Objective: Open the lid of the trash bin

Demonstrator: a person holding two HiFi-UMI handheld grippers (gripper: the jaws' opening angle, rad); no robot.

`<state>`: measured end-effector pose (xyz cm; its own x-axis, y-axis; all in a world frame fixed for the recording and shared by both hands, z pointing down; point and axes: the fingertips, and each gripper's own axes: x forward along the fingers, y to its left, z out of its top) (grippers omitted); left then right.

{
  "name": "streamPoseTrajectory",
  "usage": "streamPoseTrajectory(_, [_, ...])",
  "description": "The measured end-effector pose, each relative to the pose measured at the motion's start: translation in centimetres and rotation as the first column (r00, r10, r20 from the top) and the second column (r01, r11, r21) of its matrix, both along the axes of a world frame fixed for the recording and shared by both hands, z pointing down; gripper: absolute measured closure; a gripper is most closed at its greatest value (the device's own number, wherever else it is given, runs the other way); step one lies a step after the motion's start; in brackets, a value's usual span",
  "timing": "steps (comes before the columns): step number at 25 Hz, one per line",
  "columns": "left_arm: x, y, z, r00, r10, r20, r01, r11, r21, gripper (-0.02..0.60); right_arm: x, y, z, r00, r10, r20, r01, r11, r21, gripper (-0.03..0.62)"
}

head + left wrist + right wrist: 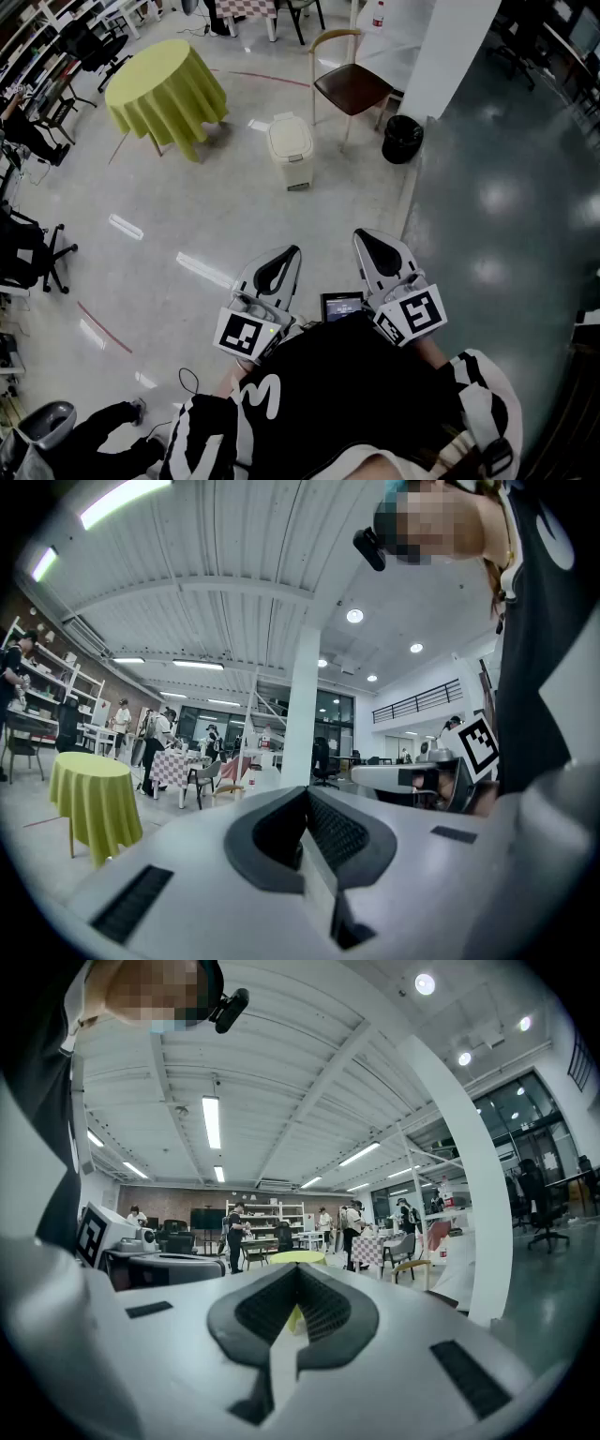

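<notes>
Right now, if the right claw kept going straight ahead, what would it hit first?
Probably the round table with the yellow-green cloth, seen dead ahead of the right claw; depth is unclear.

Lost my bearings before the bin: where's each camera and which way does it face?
Head view: on the person's head, looking steeply down at the floor, trash bin, left tool, right tool and dark-clad torso.
Left gripper view: on the left tool, looking forward along its shut jaws; torso at right.
Right gripper view: likewise on the right tool; torso at left.
Shared: the yellow table in all three.
</notes>
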<state>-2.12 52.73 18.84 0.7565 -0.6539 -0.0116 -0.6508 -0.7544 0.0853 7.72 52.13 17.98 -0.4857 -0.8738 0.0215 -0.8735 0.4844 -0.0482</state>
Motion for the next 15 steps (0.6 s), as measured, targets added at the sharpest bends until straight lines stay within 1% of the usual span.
streamPoseTrajectory(12, [-0.5, 1.1, 0.3, 0.999, 0.019, 0.026, -0.019, 1.0, -0.01, 0.574, -1.3, 1.1, 0.2, 1.0, -0.009, 0.001, 0.009, 1.0, -0.011, 0.591])
streamPoseTrajectory(15, [-0.9, 1.2, 0.6, 1.0, 0.017, 0.022, -0.016, 1.0, -0.017, 0.574, -1.8, 1.1, 0.6, 1.0, -0.016, -0.002, 0.016, 1.0, -0.02, 0.591])
